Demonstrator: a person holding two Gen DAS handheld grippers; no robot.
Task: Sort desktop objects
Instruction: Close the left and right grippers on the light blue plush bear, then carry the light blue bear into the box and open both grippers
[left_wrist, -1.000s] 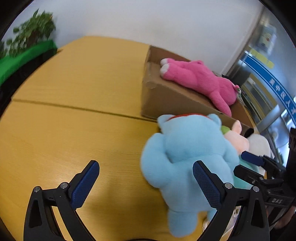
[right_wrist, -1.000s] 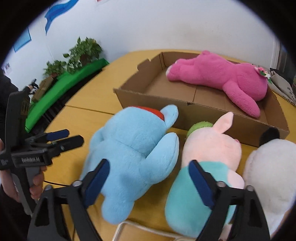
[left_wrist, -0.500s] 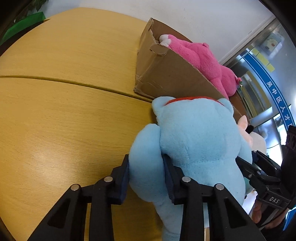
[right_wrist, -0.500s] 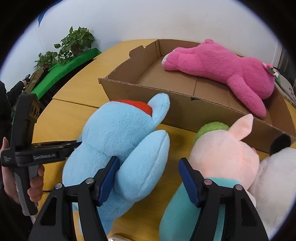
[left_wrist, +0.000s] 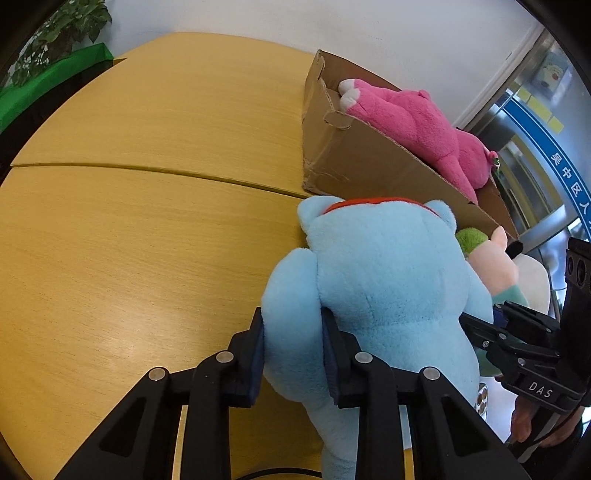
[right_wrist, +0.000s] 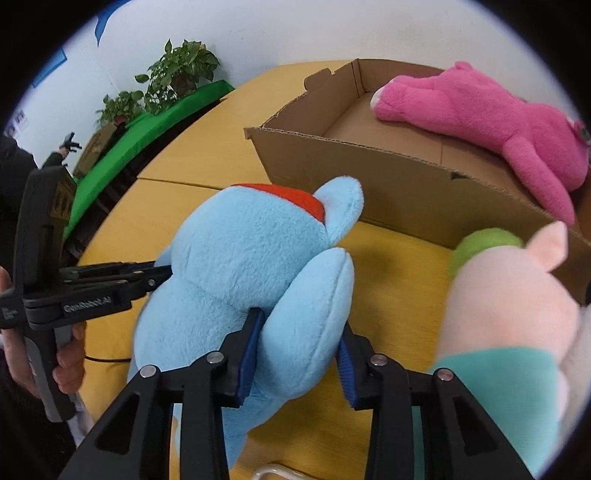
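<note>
Potted plants (right_wrist: 181, 70) on a green ledge (right_wrist: 140, 144) beyond the wooden table (left_wrist: 122, 236).

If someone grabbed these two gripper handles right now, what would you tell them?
Left gripper: shut on the blue plush, pinching one arm.
Right gripper: shut on the blue plush's other arm.
The plush sits on the table, in front of the box.
Done: pink plush lies in the box.
Left: probably lift the blue plush into the box; then the pig plush and a white plush wait beside it.
</note>
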